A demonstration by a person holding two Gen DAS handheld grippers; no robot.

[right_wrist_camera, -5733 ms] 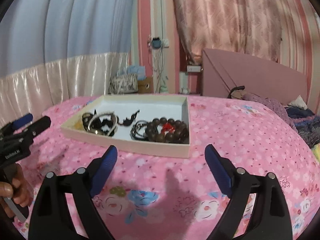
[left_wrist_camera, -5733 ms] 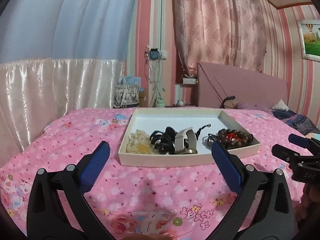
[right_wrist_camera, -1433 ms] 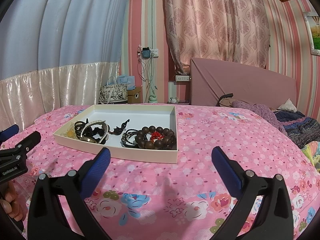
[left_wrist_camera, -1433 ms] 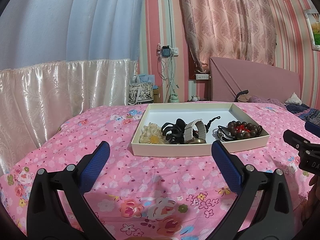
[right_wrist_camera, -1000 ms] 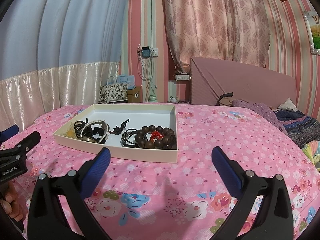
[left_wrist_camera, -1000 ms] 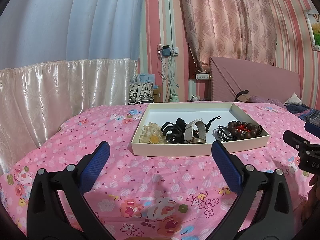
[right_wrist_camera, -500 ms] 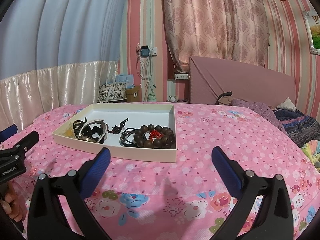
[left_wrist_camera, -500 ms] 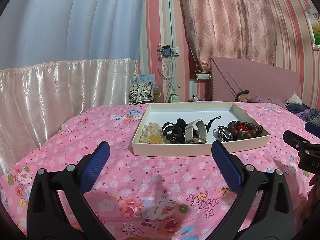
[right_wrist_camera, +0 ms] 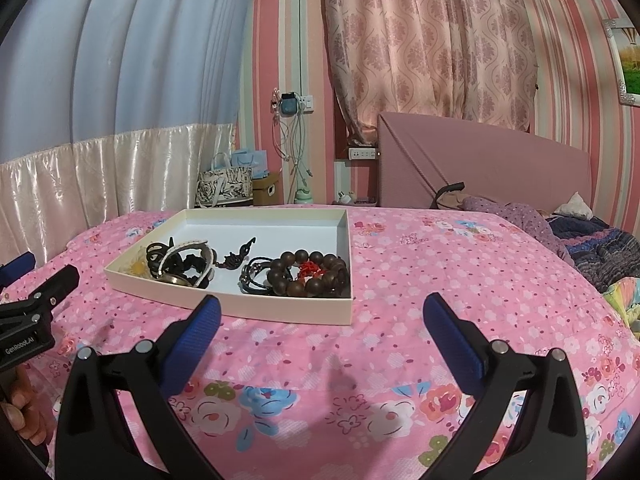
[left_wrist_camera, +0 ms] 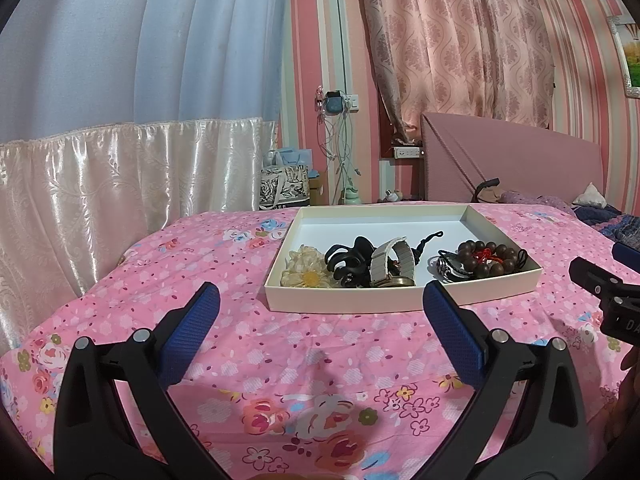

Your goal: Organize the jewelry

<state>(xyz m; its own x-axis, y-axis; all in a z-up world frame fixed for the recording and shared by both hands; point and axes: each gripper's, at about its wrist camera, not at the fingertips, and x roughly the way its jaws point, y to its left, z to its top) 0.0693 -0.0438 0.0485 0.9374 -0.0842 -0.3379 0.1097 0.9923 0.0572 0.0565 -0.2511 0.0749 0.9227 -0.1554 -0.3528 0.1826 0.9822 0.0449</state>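
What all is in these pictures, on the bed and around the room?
Tray: one, cream, shallow, on the bedspread.
Flower hair piece: one, cream and yellow, tray's left end.
Claw clip: one, black, beside the flower.
Watch: one, pale band, mid tray.
Bead bracelet: one, dark brown with red tassel, tray's right end.
Cords: black, count unclear, against the beads.
Bedspread: one, pink floral.
Headboard: one, dusty pink.
Curtain: one, pink patterned.
Tote bag: one, black and white, on the floor.
Left gripper: black, blue pads, open.
Right gripper: the same, open.
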